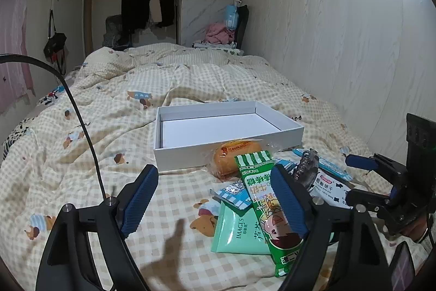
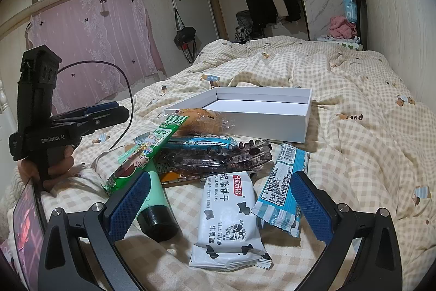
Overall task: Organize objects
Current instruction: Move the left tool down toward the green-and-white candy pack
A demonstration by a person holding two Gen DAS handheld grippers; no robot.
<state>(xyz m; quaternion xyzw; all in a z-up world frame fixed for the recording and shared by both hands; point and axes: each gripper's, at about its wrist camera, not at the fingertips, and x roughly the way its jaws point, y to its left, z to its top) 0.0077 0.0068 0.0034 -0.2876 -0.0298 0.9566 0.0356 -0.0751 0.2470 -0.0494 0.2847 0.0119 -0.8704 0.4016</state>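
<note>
A shallow white box (image 1: 226, 152) (image 2: 286, 127) lies empty on the checked quilt. In front of it is a pile: wrapped orange bun (image 1: 231, 157) (image 2: 201, 122), green striped snack pack (image 1: 264, 195) (image 2: 147, 146), mint tube (image 1: 237, 231) (image 2: 155, 203), dark hair clip (image 1: 306, 168) (image 2: 218, 157), white milk biscuit pack (image 2: 226, 220) (image 1: 329, 190), blue-white wrapper (image 2: 283, 182) (image 1: 324, 165). My left gripper (image 1: 215, 198) is open and empty just before the pile; it also shows in the right wrist view (image 2: 103, 111). My right gripper (image 2: 218, 203) is open over the biscuit pack; it also shows in the left wrist view (image 1: 362, 176).
The quilt (image 1: 109, 132) covers the whole bed. A wall (image 1: 354, 32) runs along the right side. A phone (image 2: 27, 217) lies at the near left. Clothes rack (image 1: 152, 4) and chair with laundry (image 1: 226, 32) stand beyond the bed.
</note>
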